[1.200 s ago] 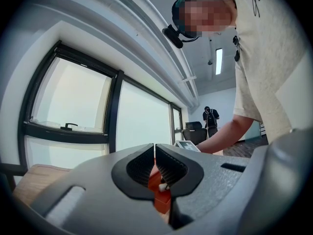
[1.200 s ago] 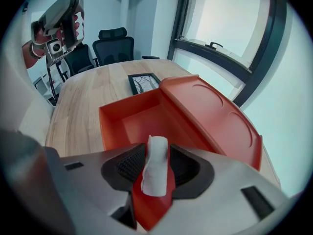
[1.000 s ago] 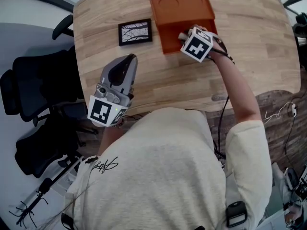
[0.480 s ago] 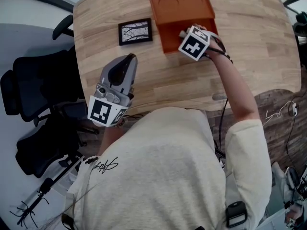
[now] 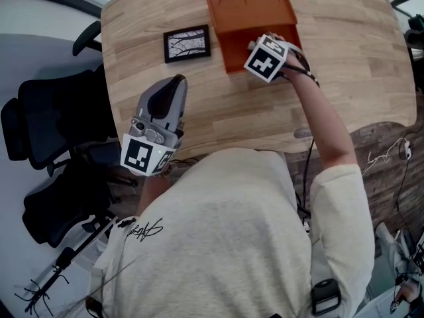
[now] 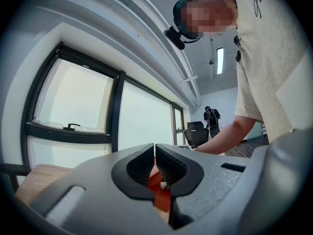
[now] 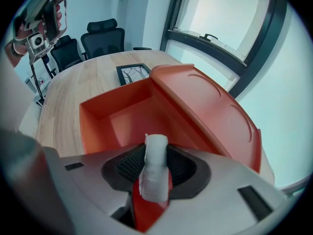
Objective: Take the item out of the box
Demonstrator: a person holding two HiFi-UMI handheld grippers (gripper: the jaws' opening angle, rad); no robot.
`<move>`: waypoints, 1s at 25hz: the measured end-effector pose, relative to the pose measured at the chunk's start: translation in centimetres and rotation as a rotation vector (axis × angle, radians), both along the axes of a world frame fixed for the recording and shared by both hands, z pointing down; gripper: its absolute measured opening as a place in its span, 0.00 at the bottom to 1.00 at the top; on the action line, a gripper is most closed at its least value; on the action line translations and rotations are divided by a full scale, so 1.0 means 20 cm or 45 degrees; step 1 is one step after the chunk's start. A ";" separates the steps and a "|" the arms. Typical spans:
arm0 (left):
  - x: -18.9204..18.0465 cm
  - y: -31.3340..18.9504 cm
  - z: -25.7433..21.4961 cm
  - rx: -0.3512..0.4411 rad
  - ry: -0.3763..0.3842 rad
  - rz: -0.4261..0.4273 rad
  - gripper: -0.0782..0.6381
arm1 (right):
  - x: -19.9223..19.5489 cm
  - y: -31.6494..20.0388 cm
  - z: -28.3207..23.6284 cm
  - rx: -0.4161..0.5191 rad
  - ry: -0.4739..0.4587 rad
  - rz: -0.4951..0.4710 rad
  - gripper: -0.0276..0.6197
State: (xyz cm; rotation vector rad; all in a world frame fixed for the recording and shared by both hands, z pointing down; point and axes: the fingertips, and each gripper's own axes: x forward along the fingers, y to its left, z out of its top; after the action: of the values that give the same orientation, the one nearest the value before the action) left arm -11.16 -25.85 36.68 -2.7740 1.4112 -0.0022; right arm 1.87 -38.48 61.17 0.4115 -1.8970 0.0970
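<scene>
An orange box (image 5: 232, 48) stands open at the table's far middle, its lid (image 5: 252, 8) folded back. My right gripper (image 5: 255, 49) hovers over the box's near right part, its marker cube (image 5: 265, 58) hiding the jaws from the head view. In the right gripper view that gripper (image 7: 155, 155) is shut on a small white rolled item (image 7: 154, 175), held above the box's hollow (image 7: 122, 116) beside the lid (image 7: 210, 106). My left gripper (image 5: 173, 83) rests near the table's front edge, jaws together and holding nothing. Its own view, where the left gripper (image 6: 154, 153) points at windows, shows the box (image 6: 160, 195) behind the jaws.
A black-framed picture (image 5: 187, 44) lies flat to the left of the box, and the right gripper view shows this picture (image 7: 133, 73) too. Black office chairs (image 5: 46, 121) stand off the table's left side. A person (image 6: 212, 119) stands far back in the room.
My right gripper has shifted slightly left and away over the box, with the white item in it. The left gripper has stayed where it was.
</scene>
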 end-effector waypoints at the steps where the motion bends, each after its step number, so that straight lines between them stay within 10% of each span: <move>1: 0.00 0.00 0.00 0.000 0.002 0.001 0.12 | 0.00 0.00 0.00 0.002 0.002 0.004 0.25; 25: -0.05 0.05 -0.03 0.028 0.018 0.013 0.12 | -0.04 -0.02 -0.05 0.197 0.048 -0.025 0.24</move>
State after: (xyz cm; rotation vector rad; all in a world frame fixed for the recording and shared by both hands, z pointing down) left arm -12.09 -24.90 36.02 -2.7692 1.3917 0.0332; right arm 1.07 -38.95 60.24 0.4958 -1.8775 -0.0705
